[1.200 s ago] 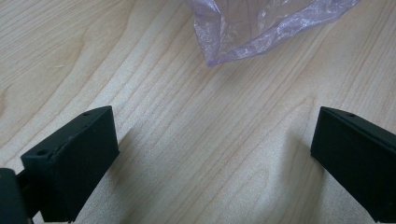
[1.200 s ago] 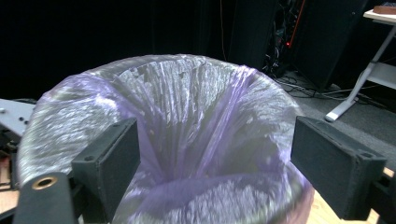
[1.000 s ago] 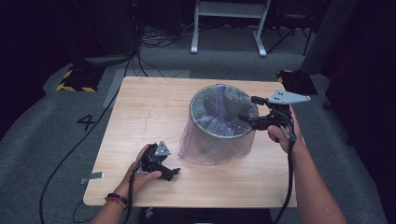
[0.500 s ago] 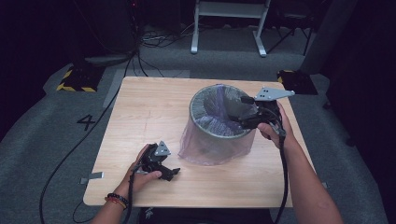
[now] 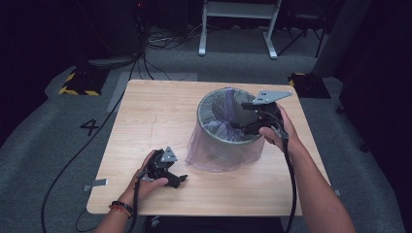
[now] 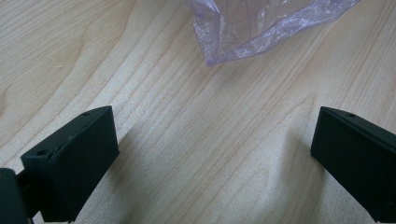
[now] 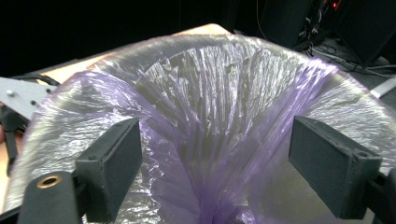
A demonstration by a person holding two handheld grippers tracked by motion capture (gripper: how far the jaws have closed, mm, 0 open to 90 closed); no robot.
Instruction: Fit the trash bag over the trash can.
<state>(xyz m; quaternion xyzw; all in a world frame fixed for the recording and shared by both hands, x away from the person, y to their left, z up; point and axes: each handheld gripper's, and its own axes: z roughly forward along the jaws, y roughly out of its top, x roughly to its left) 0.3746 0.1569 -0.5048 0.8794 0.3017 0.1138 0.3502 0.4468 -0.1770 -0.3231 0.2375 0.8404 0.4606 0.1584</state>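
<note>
the right gripper point(image 5: 243, 120) hangs over the mouth of the round grey bin point(image 5: 214, 127), jaws spread wide with nothing between them but the gathered folds of the thin purple plastic liner bag point(image 7: 219, 140) just below; that bag is draped over the bin's rim and down its outside wall. the left gripper point(image 5: 176, 178) rests low on the pale wood-grain table point(image 5: 145, 116), jaws also wide apart and empty, and a loose corner of the purple bag lies on the boards just ahead of them, apart from both. bare wood lies on every side of this gripper, with the table's near edge close behind it. around the table lies grey carpet point(image 5: 43, 145) with black cables, and a white metal frame point(image 5: 238, 29) stands far beyond the bin.
</note>
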